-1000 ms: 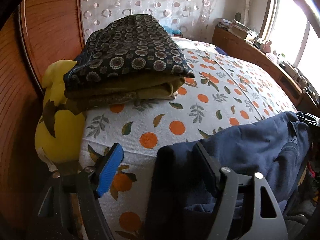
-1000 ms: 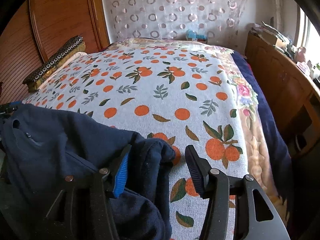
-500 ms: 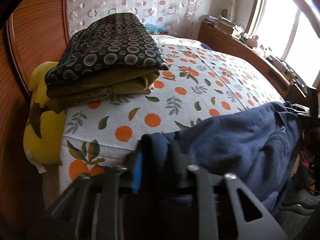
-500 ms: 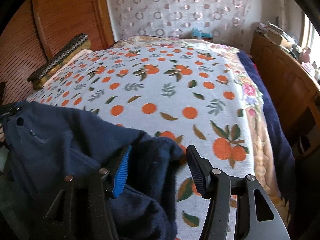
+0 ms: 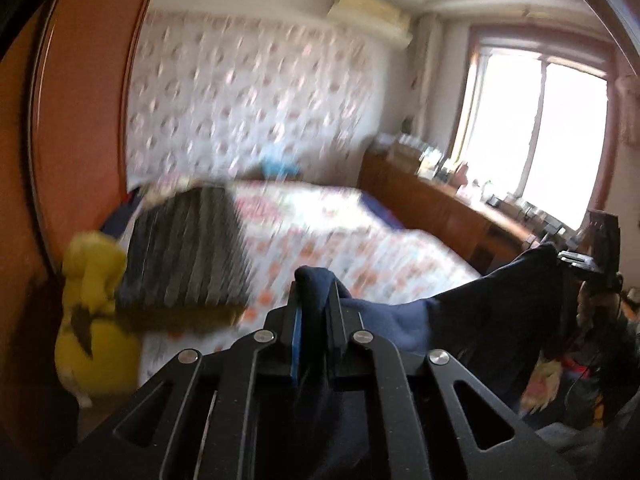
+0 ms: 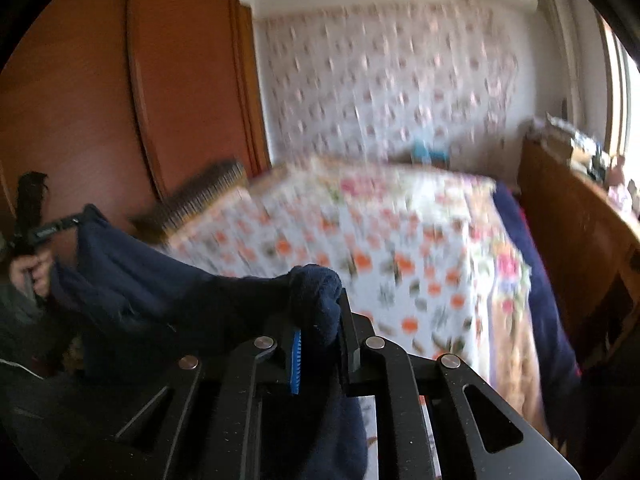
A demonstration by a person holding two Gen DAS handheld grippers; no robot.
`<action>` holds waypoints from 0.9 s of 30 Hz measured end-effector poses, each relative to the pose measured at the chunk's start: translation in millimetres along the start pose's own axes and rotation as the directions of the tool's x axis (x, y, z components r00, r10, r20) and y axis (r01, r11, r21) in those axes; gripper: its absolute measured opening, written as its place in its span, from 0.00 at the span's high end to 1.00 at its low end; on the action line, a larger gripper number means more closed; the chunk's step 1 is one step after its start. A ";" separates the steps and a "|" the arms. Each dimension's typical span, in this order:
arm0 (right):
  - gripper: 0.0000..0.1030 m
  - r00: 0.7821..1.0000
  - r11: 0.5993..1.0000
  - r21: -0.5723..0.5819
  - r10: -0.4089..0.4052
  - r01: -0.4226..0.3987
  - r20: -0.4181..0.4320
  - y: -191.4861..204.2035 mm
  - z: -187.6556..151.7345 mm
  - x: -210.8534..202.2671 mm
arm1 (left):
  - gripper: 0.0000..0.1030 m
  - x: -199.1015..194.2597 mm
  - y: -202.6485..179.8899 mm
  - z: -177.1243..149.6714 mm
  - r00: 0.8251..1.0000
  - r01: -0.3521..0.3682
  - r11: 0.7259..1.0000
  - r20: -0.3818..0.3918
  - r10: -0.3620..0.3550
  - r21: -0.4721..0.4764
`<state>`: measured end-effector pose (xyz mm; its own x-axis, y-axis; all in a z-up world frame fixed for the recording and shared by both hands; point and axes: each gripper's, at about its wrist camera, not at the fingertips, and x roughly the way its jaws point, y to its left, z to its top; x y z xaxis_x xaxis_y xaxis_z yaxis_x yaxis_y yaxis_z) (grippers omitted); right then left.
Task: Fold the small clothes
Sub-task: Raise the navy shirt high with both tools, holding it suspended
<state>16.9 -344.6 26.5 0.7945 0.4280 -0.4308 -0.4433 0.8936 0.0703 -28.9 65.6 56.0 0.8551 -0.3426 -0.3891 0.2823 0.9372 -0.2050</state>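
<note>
The navy garment [image 5: 492, 312] is soft, thick knit, light enough to lift but limp, so it sags wherever you don't hold it. You have it by two bunched edges, which suits a cloth like this: take hold at hems or corners, not mid-panel, or the fold will slump.

It hangs in the air at the near end of the bed [image 6: 400, 240], stretched between your two hands. Your left gripper [image 5: 314, 320] is clamped narrow on one bunched corner, a wad of cloth poking up between the jaws, and the rest trails away to the right. Your right gripper [image 6: 320, 328] has just been closing and now pinches the other bunched end, with the cloth running off to the left toward your other hand [image 6: 28, 276].

Beyond, a folded dark patterned blanket [image 5: 188, 252] lies at the far left of the bed beside a yellow plush toy [image 5: 92, 312]. The open bedspread to the right looks the likelier spot to lay the garment flat.
</note>
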 end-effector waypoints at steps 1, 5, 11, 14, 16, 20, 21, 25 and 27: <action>0.87 0.999 1.000 0.002 -0.004 0.004 0.034 2.7 8.0 -13.2 | 0.91 -8.0 -5.2 10.5 0.999 0.021 1.000 0.033 -0.021 -0.002; 0.87 0.984 1.000 -0.020 -0.002 0.006 0.176 13.5 42.4 -68.3 | 0.91 -36.5 -22.7 49.6 0.988 0.053 0.998 0.146 -0.057 0.027; 0.87 0.941 0.995 -0.068 -0.042 0.068 0.336 23.9 89.8 -142.8 | 0.91 -71.4 -25.9 103.1 0.962 0.048 0.997 0.266 -0.064 0.064; 0.87 0.917 0.991 -0.087 -0.057 0.099 0.394 28.7 106.9 -176.6 | 0.91 -87.2 -27.9 123.9 0.948 0.036 0.996 0.313 -0.061 0.083; 0.87 0.902 0.986 -0.101 -0.074 0.129 0.426 34.0 114.9 -197.0 | 0.91 -97.6 -30.7 137.5 0.937 0.027 0.995 0.343 -0.059 0.098; 0.87 0.877 0.974 -0.121 -0.115 0.192 0.466 42.6 128.0 -229.6 | 0.91 -107.3 -35.8 155.6 0.921 0.005 0.992 0.385 -0.053 0.124; 0.87 0.874 0.971 -0.126 -0.124 0.205 0.470 44.2 128.7 -232.0 | 0.91 -108.3 -37.3 159.6 0.918 0.001 0.991 0.392 -0.054 0.132; 0.87 0.875 0.963 -0.146 -0.134 0.225 0.466 61.7 124.7 -237.6 | 0.91 -99.4 -41.2 161.3 0.918 -0.003 0.989 0.392 -0.057 0.150; 0.87 0.876 0.961 -0.142 -0.149 0.239 0.459 65.1 123.1 -227.6 | 0.91 -92.1 -42.0 160.8 0.922 0.005 0.989 0.382 -0.063 0.151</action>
<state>-141.6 -367.3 239.8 0.9526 0.3033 0.0253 -0.2954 0.9413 -0.1632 -49.6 68.3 244.8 0.9368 -0.3499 -0.0025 0.3489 0.9346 -0.0689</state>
